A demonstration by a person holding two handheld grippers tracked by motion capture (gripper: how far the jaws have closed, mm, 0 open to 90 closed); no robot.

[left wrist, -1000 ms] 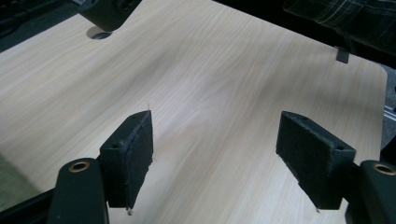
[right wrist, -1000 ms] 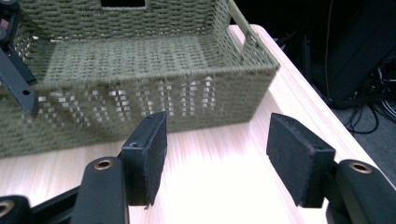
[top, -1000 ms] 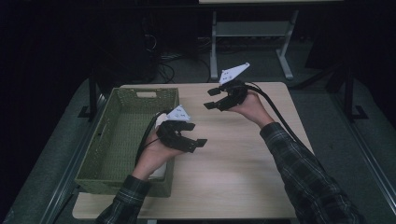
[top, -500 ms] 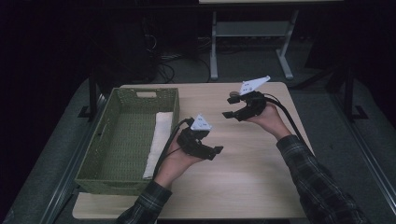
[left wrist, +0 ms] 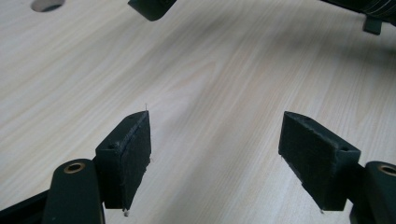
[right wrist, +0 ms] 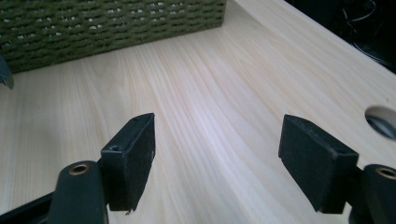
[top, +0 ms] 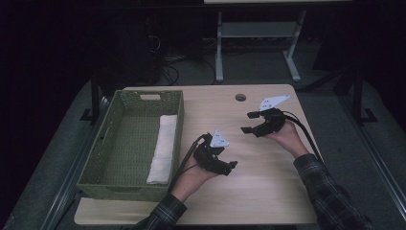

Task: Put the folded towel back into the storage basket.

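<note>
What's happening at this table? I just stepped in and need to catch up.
A person holds a black two-jaw gripper in each hand over a light wooden table. Both the left gripper and the right gripper are open with nothing between their jaws; the right one's jaws have just been opening. A rolled white towel lies inside the green woven basket, along its right wall. Both grippers hover over bare tabletop, right of the basket.

You have one table (top: 268, 191) in front of you, made of light wood, with one round hole (top: 240, 97) in its top. On it stands one green woven basket (top: 125, 143), and inside it lies one white rolled towel (top: 162, 148). You hold two grippers, the left gripper (top: 229, 167) and the right gripper (top: 249, 122); each has two black jaws.
</note>
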